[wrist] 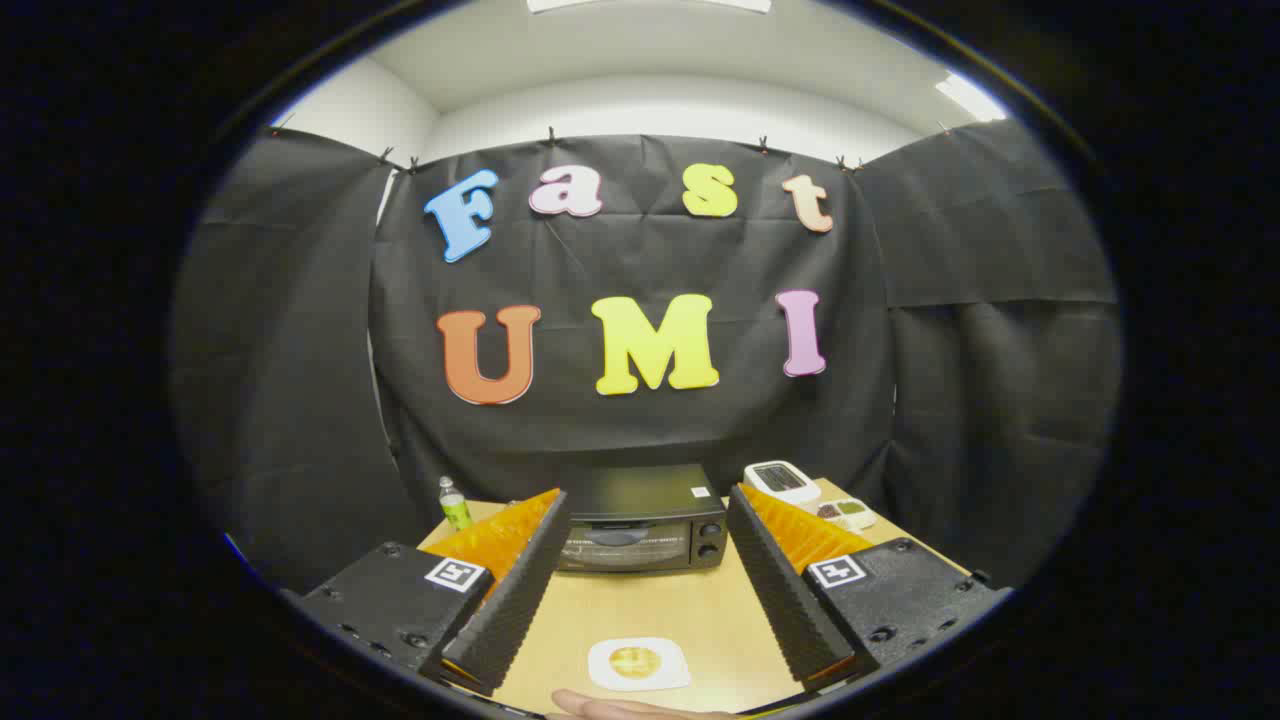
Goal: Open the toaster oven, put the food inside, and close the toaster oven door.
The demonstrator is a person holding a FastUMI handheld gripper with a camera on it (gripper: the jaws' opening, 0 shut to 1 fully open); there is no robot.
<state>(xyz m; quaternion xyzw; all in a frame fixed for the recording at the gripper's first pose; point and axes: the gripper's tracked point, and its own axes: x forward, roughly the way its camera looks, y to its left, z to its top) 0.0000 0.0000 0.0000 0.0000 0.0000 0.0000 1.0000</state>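
Note:
A black toaster oven point(642, 520) stands at the far side of the wooden table point(650, 610), its glass door shut, two knobs on its right. Nearer to me, a round golden piece of food point(634, 661) lies on a white square plate point(670, 676). My gripper point(648, 510) is open, held above the table. Its two black ribbed fingers point(520, 590) spread wide, with the oven framed beyond them and the plate low between them. Nothing is held.
A small bottle with a green label point(455, 503) stands left of the oven. A white appliance point(782, 481) and a small tray with compartments point(848, 514) sit to the oven's right. A hand point(610, 708) shows at the table's near edge.

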